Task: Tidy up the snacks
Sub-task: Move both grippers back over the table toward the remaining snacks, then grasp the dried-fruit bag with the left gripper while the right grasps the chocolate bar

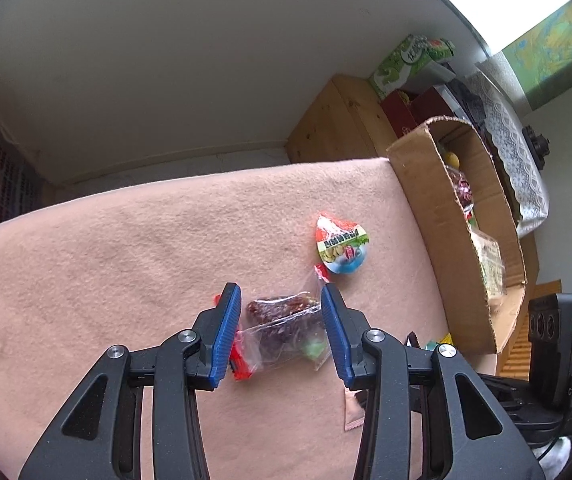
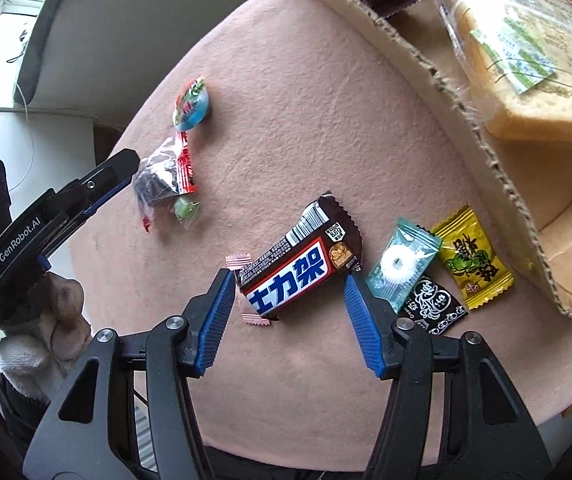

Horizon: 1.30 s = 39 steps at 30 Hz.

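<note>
left gripper (image 1: 281,300) hangs over the pink cloth (image 1: 125,264), jaws spread to either side of a clear packet of dark snacks (image 1: 286,320), pads not pressing it. just past it lies an egg-shaped snack (image 1: 342,246). right gripper (image 2: 288,282), jaws spread, straddles the near end of a brown chocolate bar (image 2: 302,264) without touching. right of that, a teal candy (image 2: 402,264), a black sachet (image 2: 434,308), a yellow candy (image 2: 474,260). cardboard box (image 2: 498,184) at the cloth's right edge holds wrapped bread (image 2: 526,64).
</note>
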Tool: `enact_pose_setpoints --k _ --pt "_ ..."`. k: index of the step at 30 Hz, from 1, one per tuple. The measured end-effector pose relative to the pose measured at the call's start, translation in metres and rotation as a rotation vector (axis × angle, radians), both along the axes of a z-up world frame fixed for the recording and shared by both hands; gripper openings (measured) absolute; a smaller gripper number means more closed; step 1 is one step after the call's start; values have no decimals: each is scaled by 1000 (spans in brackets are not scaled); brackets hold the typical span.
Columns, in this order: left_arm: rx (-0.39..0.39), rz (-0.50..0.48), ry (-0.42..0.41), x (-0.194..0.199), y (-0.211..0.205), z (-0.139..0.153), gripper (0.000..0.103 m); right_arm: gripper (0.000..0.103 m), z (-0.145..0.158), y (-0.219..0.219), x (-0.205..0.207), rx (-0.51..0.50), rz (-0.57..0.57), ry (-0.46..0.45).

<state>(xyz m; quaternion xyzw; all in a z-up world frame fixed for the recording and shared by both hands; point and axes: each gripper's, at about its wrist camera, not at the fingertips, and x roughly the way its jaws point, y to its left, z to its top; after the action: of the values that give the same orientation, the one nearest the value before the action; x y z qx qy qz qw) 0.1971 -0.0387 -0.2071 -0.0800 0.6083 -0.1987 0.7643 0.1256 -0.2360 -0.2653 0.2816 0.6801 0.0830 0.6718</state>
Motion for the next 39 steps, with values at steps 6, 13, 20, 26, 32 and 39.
enact_pose_setpoints --k 6,13,20,26,32,39 --pt "37 -98 -1 -10 -10 -3 40 59 -2 18 11 -52 49 -13" --pt "94 -152 -26 -31 -17 -3 40 59 -2 34 23 -91 72 -37" --pt "176 -244 -102 -30 -36 4 40 55 1 52 25 -137 125 -60" --pt "241 -314 -134 -26 -59 -2 52 52 3 55 17 -140 129 -75" --pt "230 -265 -148 -19 -64 -9 55 41 7 48 6 -154 154 -93" --pt "203 -231 -167 -25 -57 -6 51 34 2 31 -2 -141 148 -107"
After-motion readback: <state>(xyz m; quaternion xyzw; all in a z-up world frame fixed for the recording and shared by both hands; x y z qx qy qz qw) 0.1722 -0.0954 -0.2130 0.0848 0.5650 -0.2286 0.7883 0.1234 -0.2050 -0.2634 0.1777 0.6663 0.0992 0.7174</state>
